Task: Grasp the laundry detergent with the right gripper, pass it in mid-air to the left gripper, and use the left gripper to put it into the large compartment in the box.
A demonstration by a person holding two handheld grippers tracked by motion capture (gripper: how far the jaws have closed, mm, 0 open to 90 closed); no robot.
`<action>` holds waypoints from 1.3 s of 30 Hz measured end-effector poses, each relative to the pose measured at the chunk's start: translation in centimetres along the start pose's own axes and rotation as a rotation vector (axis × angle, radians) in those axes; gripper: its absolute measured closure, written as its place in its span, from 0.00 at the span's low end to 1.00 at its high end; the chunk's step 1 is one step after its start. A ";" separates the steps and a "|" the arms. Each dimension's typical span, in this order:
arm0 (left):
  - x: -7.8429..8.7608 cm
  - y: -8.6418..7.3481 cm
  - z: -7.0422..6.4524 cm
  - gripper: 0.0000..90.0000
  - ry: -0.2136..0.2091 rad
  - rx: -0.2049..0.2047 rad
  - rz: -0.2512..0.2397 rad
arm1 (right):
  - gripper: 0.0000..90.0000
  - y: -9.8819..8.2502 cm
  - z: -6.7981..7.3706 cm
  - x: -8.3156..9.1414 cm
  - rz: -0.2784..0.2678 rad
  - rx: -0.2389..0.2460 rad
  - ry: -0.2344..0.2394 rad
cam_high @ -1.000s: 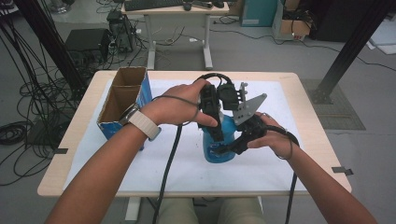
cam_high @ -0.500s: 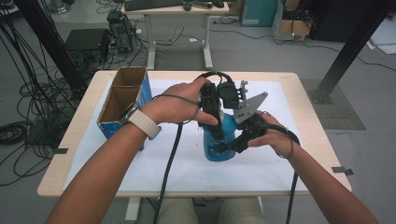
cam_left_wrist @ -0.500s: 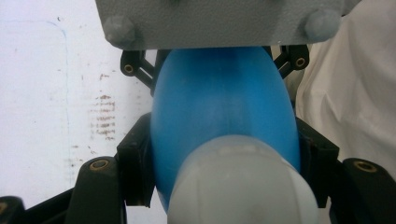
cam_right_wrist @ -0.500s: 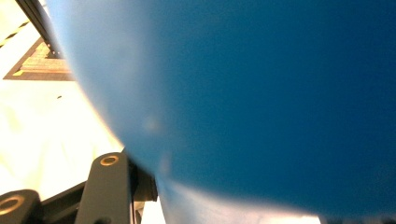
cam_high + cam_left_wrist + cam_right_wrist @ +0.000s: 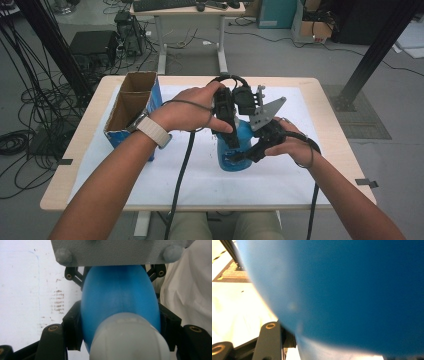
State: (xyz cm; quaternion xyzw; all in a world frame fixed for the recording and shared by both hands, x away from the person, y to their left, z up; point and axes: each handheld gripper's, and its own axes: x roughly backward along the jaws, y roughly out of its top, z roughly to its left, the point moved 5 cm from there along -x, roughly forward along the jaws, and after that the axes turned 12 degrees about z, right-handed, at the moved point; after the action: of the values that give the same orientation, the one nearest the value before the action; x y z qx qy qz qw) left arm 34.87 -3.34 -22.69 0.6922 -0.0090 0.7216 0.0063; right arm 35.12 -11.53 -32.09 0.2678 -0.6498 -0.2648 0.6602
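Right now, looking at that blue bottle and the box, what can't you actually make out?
- Blue bottle: in the high view both grippers and hands cover its top and sides.
- Its white cap: in the left gripper view, blurred and cut off by the bottom edge.
- Bottle in the right gripper view: so close that it is a blur with no label or outline to read.
- Cardboard box: its inside bottom is hidden by its own walls.

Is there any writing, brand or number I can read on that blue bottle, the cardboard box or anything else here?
None can be read.
Blue bottle: plain blue, white cap, no label facing the cameras.
Cardboard box: blue outside, any print too small to read.
White table cover: brown specks, no letters.
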 end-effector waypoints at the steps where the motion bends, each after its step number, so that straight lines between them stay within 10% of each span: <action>1: 0.0 0.0 0.0 0.41 0.004 0.005 -0.010 | 0.47 0.0 -0.1 0.0 -0.002 0.012 -0.002; 39: 0.2 -0.5 0.1 0.41 0.010 0.009 -0.012 | 0.47 0.5 -0.3 0.0 0.019 0.034 -0.003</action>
State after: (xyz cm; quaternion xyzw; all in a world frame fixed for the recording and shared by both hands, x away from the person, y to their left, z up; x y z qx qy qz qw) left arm 34.96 -2.83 -22.44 0.6888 -0.0015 0.7249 0.0078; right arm 35.47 -11.17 -31.74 0.2724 -0.6575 -0.2478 0.6573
